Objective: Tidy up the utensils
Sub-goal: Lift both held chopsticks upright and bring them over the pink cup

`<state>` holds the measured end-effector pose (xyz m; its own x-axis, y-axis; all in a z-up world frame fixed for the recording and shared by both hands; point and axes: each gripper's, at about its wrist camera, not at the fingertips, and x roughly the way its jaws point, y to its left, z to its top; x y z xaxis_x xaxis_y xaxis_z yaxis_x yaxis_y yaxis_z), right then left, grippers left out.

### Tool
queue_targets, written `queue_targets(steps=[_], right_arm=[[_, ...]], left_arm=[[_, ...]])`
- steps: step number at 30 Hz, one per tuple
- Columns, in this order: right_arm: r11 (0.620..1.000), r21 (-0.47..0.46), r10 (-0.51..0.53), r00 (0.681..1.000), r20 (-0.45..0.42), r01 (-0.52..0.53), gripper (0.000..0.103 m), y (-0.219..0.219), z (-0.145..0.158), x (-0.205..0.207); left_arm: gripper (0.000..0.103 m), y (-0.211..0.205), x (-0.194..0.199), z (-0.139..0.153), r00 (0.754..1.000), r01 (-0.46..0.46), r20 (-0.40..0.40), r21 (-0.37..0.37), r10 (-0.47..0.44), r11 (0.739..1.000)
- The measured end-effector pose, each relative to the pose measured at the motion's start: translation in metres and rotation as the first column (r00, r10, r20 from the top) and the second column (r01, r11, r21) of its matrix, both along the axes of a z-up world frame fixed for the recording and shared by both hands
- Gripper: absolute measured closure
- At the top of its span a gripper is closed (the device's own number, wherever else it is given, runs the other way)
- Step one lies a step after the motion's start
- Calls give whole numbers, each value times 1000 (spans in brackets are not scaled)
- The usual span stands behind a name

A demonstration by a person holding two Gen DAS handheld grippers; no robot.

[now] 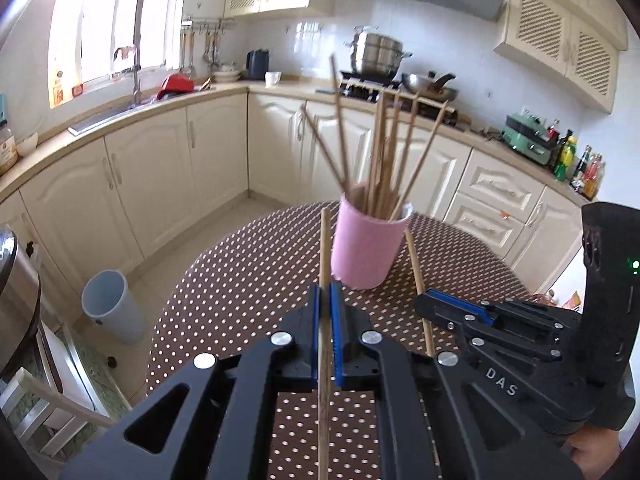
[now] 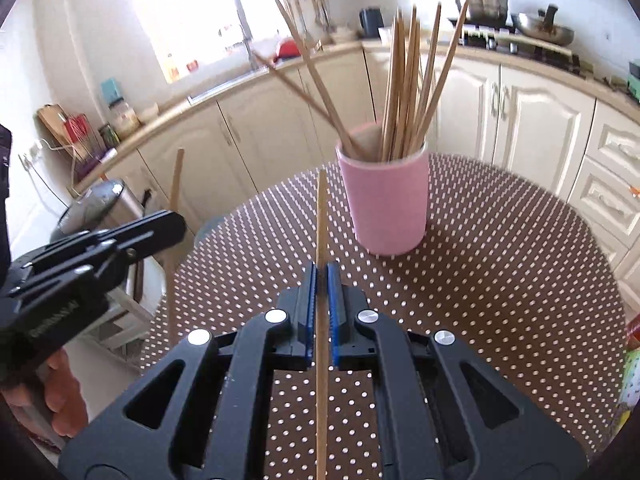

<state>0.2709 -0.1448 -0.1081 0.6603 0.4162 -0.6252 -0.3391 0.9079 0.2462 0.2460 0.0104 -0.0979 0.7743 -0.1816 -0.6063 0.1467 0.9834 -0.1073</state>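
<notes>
A pink cup [image 1: 366, 246] [image 2: 386, 204] stands upright on the polka-dot table [image 1: 240, 280] [image 2: 500, 280], holding several wooden chopsticks [image 1: 380, 148] [image 2: 408, 80]. My left gripper [image 1: 325, 292] is shut on a chopstick [image 1: 325, 248] that runs lengthwise between its blue pads, tip pointing toward the cup's left side. My right gripper [image 2: 322, 276] is shut on another chopstick [image 2: 321, 220], which points forward just left of the cup. In the left wrist view the right gripper [image 1: 424, 300] sits lower right with its chopstick [image 1: 418, 280]. The left gripper [image 2: 176, 220] shows at the left of the right wrist view.
Cream kitchen cabinets [image 1: 160, 172] and a counter with a sink [image 1: 104, 118] curve behind the table. A stove [image 1: 372, 86] carries a steel pot [image 1: 376, 54] and a wok. A grey bin [image 1: 110, 306] stands on the floor left of the table. Bottles [image 1: 576, 160] line the right counter.
</notes>
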Motion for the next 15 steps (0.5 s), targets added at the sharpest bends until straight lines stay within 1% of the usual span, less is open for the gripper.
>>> queue_targets(steps=[5,6,10,15], right_arm=[[1000,10,-6,996,91,5,97,-5,20,-29],[1000,10,-9,994,107,8,97,1,22,-32],[1000,24,-12,986,164,8,97,-4,32,-48],[1000,19,-23,974,225,19,97,-9,35,-66]], left_arm=[[97,-9,-21,21,997,28,69,-13,-27,1000],[97,-11,-27,25,996,32,84,-17,-30,999],[97,-18,-44,37,990,47,135,-25,-43,999],[97,-24,-57,47,984,64,168,-31,-58,997]])
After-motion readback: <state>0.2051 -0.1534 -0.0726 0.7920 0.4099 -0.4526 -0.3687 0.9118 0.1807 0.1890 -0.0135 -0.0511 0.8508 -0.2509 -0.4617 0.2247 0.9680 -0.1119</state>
